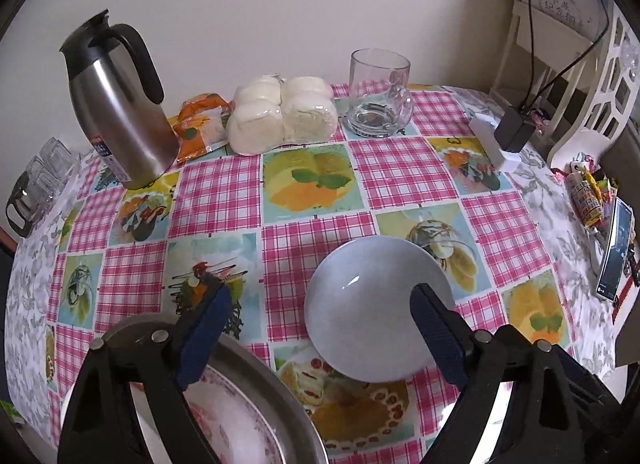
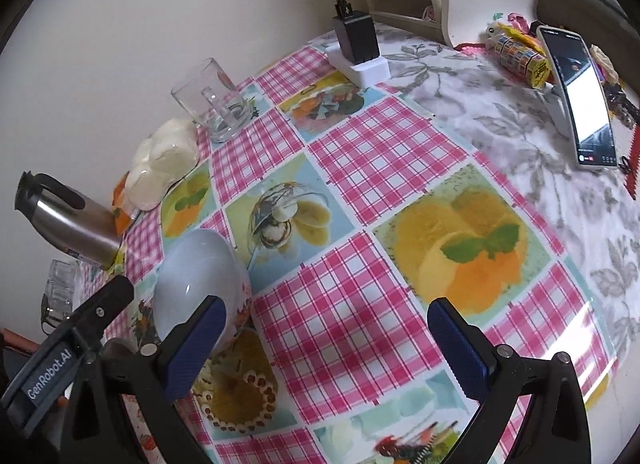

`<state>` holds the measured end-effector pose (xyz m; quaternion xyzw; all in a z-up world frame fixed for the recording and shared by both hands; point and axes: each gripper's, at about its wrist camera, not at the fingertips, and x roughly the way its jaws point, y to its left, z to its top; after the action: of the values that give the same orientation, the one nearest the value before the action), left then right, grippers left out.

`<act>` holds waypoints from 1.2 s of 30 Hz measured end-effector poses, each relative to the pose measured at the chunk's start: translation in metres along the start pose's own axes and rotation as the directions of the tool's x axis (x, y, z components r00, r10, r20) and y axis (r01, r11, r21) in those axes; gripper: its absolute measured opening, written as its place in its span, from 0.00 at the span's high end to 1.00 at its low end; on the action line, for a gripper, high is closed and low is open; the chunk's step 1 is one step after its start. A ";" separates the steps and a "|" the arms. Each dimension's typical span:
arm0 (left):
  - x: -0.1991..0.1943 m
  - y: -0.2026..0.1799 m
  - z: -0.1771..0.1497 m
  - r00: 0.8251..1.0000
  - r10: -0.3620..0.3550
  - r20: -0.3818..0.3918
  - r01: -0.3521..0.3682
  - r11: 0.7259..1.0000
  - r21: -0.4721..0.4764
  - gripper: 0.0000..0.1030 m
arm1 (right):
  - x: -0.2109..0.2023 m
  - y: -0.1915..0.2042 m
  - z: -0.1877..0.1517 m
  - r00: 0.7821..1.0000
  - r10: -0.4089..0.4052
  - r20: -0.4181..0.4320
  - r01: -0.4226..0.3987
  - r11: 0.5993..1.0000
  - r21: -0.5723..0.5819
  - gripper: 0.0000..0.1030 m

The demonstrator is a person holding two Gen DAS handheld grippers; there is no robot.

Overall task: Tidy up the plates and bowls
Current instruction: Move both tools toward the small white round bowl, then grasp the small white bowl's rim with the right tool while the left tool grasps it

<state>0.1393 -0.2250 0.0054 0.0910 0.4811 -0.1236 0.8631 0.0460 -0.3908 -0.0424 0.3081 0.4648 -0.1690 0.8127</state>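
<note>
A pale blue dish point(image 1: 372, 304) lies on the checked tablecloth point(image 1: 312, 192). My left gripper point(image 1: 320, 324) hangs open just above it; its right finger point(image 1: 438, 338) overlaps the dish's right edge, and the left finger point(image 1: 206, 330) is over the cloth. Below the left finger sits a metal basin point(image 1: 280, 388) with a red-patterned plate point(image 1: 236, 424) inside. In the right wrist view the same dish point(image 2: 192, 276) is at the left, beside my right gripper's left finger point(image 2: 196, 344). The right gripper point(image 2: 326, 344) is open over bare cloth, with nothing between its fingers.
Along the wall stand a steel jug point(image 1: 116, 104), a pack of white buns point(image 1: 280, 116) and a glass mug point(image 1: 378, 92). A charger on a white power strip point(image 1: 508, 136), a phone point(image 2: 580, 96) and sweets lie at the right. Drinking glasses point(image 1: 36, 184) are far left.
</note>
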 end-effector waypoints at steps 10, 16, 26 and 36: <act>0.025 0.010 0.003 1.000 -0.003 -0.024 0.002 0.999 -0.051 0.13 | 0.026 0.008 0.005 1.000 0.007 -0.030 -0.008 1.000 -0.010 0.02; 0.031 0.011 0.004 0.999 -0.023 -0.036 0.021 0.998 -0.059 0.13 | 0.038 0.019 0.004 0.999 0.016 -0.047 -0.017 0.999 -0.037 0.05; 0.040 0.010 0.002 0.997 -0.040 -0.058 0.036 0.997 -0.063 0.13 | 0.055 0.037 0.001 0.997 0.028 -0.071 -0.034 0.996 -0.078 0.31; 0.043 0.010 0.001 0.997 -0.042 -0.070 0.038 0.997 -0.066 0.13 | 0.067 0.042 -0.005 0.986 0.128 -0.109 -0.136 0.989 -0.065 0.68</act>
<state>0.1649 -0.2207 -0.0303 0.0577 0.5169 -0.1218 0.8454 0.1008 -0.3549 -0.0875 0.3171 0.4912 -0.0813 0.8072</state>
